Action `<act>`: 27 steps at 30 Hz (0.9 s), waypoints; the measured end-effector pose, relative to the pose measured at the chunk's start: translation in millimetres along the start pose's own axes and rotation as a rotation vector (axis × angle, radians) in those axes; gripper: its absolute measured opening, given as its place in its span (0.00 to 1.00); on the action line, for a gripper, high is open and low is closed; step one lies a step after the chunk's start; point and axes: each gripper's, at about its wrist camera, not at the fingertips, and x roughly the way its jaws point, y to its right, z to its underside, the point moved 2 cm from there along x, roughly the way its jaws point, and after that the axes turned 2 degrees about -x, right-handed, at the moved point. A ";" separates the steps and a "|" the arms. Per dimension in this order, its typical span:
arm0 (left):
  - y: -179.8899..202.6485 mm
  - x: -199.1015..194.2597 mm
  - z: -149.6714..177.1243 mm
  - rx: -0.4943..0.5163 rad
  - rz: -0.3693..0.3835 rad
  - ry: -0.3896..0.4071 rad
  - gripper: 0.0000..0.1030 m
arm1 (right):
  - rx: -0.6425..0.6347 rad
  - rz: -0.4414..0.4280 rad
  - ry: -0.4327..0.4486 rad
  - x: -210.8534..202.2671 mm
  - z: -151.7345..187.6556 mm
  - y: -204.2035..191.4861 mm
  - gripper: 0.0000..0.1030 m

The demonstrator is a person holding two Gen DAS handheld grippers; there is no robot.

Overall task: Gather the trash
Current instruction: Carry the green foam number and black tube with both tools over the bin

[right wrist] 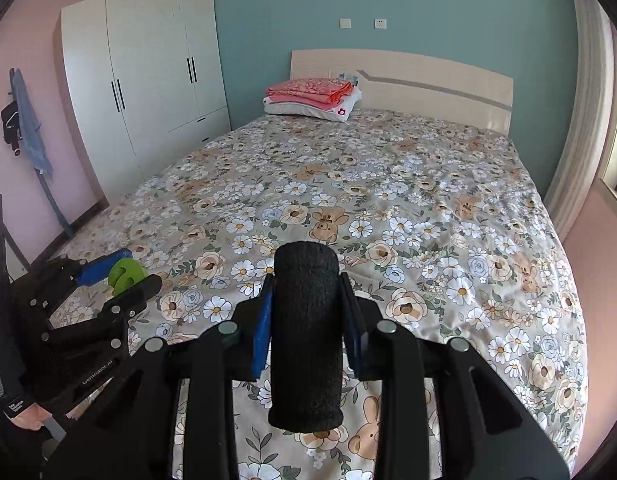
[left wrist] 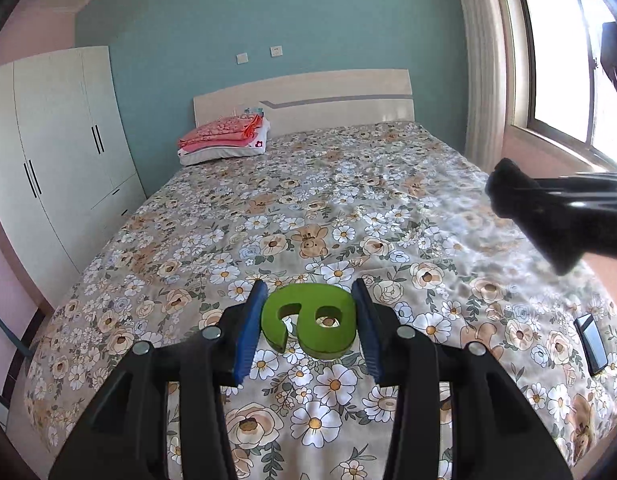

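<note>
- The left tool (left wrist: 308,320) was clenched on a green piece (left wrist: 310,326), shaped like a curled numeral with a hole through it, its blue pads (left wrist: 250,328) pressing the two outer edges.
- The piece was held flat and level just above the bed (left wrist: 348,200), near the foot end, which I judge suited a carry, not a set-down.
- The right tool (right wrist: 308,320) was clamped on a black foam roll (right wrist: 306,332), standing lengthwise between its fingers and poking past the tips; a grip round the middle likely kept the soft roll from tipping.
- In the right wrist view the left tool (right wrist: 108,280) sat to the left of the roll, well apart from it, the green piece (right wrist: 126,274) visible in its grip.
- In the left wrist view the roll (left wrist: 548,216) hung over the bed's window side, clear of the sheet.
- A phone (left wrist: 590,342) lay on the bed by that same edge, near the foot.
- Folded pink bedding (left wrist: 224,136) sat on a pillow at the head of the bed, far from both tools.
- No bin showed in either view, so both items seemed picked up and awaiting somewhere to go.
- A wardrobe (right wrist: 148,80) stood beside the bed's far-left side.
</note>
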 end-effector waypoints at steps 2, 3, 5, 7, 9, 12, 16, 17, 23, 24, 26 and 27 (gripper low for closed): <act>0.0 -38.9 1.9 -0.003 -0.010 0.028 0.44 | -0.016 -0.005 0.026 -37.6 6.9 -13.7 0.31; 0.9 -56.8 3.4 -0.001 -0.012 0.039 0.44 | -0.023 -0.010 0.037 -55.6 10.7 -20.3 0.31; 0.8 -91.5 8.3 0.002 -0.026 0.063 0.44 | -0.036 -0.015 0.059 -90.3 21.3 -32.6 0.31; 0.7 -123.7 15.2 0.006 -0.037 0.085 0.44 | -0.056 -0.015 0.075 -121.5 33.7 -45.3 0.31; 0.4 -153.0 23.2 0.013 -0.045 0.107 0.44 | -0.071 -0.016 0.091 -149.8 47.3 -56.7 0.31; 0.3 -193.3 36.1 0.019 -0.056 0.135 0.44 | -0.085 -0.025 0.115 -188.1 68.6 -70.9 0.31; -0.8 -234.0 60.9 0.018 -0.048 0.155 0.44 | -0.103 -0.049 0.135 -227.8 104.0 -88.3 0.31; -0.8 -240.6 69.6 0.019 -0.046 0.155 0.44 | -0.110 -0.054 0.136 -235.0 114.4 -92.3 0.31; 8.4 -260.9 126.5 0.053 -0.015 0.114 0.44 | -0.133 -0.101 0.099 -256.2 185.5 -110.9 0.31; 10.9 -261.6 137.4 0.058 -0.005 0.099 0.44 | -0.136 -0.110 0.091 -257.3 197.4 -113.3 0.31; 14.6 -260.1 157.8 0.068 0.015 0.066 0.44 | -0.142 -0.122 0.076 -256.8 219.9 -116.7 0.31; 16.9 -259.7 168.0 0.074 0.025 0.054 0.44 | -0.142 -0.133 0.066 -254.8 230.8 -118.3 0.31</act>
